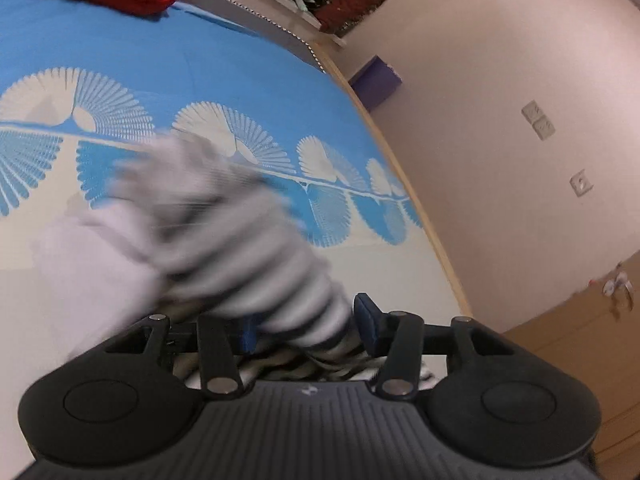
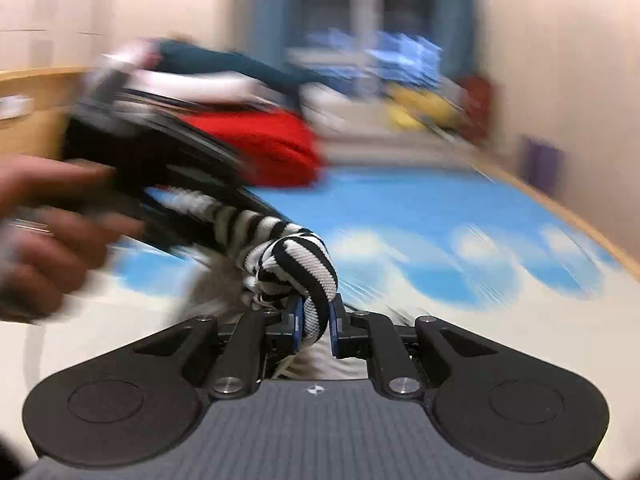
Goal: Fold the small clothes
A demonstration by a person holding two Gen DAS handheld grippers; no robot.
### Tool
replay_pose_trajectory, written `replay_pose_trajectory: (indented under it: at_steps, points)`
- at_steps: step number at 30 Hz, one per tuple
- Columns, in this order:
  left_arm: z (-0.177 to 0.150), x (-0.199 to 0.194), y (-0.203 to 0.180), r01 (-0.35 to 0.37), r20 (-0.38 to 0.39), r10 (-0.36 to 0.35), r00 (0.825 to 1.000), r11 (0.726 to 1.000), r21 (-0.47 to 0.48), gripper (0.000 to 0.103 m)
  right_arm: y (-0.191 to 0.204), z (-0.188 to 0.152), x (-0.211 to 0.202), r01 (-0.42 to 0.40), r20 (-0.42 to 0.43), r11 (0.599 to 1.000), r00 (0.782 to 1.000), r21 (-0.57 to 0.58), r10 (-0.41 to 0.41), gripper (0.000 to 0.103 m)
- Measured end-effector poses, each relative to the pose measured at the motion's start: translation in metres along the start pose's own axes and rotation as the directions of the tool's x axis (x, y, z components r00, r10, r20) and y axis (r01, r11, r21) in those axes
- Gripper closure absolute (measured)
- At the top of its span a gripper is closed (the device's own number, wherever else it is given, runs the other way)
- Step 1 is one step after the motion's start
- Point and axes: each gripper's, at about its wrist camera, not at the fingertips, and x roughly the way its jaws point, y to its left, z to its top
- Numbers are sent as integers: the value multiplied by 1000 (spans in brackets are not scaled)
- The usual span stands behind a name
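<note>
- Held the striped garment [image 2: 296, 260] bunched in the air above the bedsheet [image 1: 240, 64], stretched between both tools; judged as the lift-and-shake step, ahead of any real fold
- Right gripper [image 2: 314, 322] clenched on a rolled wad of the black-and-white cloth, pads pressing from both sides
- Left gripper [image 1: 310, 330] stood released: jaws parted, the striped cloth running between them and lying against the right-hand pad, the pads not seen clamping it
- In the right wrist view, saw the left tool at 9 to 10 o'clock with a person's hand [image 2: 52, 224] wrapped round it, cloth trailing from it toward centre
- Next, probably: needed a fresh hold on a hem or corner with the left tool, then a spread flat on the sheet before folding
- Open room: broad bare sheet from centre out to 3 o'clock in the right view
- Edges to mind: wooden bed edge [image 1: 424, 208] at 3 o'clock in the left view, wall just beyond it; red garment [image 2: 272, 148] piled at 11 o'clock in the right view, near the cloth's path
- Heavy blur; finer detail of the hold could not be told
</note>
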Motion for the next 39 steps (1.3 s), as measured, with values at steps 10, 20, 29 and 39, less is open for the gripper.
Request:
replay_pose_trajectory:
  at_steps: [10, 20, 29, 39]
  points:
    - [-29, 8, 22, -142, -199, 176, 964, 974, 175, 51, -103, -54, 82, 5, -359, 825, 902, 565, 240, 66]
    - [-55, 7, 9, -41, -288, 141, 947, 944, 328, 52, -97, -30, 61, -34, -246, 839, 949, 543, 198, 92]
    - [-120, 71, -4, -93, -383, 367, 848, 814, 574, 36, -150, -48, 73, 427, -587, 650, 809, 628, 36, 88]
    - [-79, 14, -13, -282, -74, 367, 927, 815, 507, 38, -139, 93, 138, -93, -330, 892, 908, 443, 258, 52]
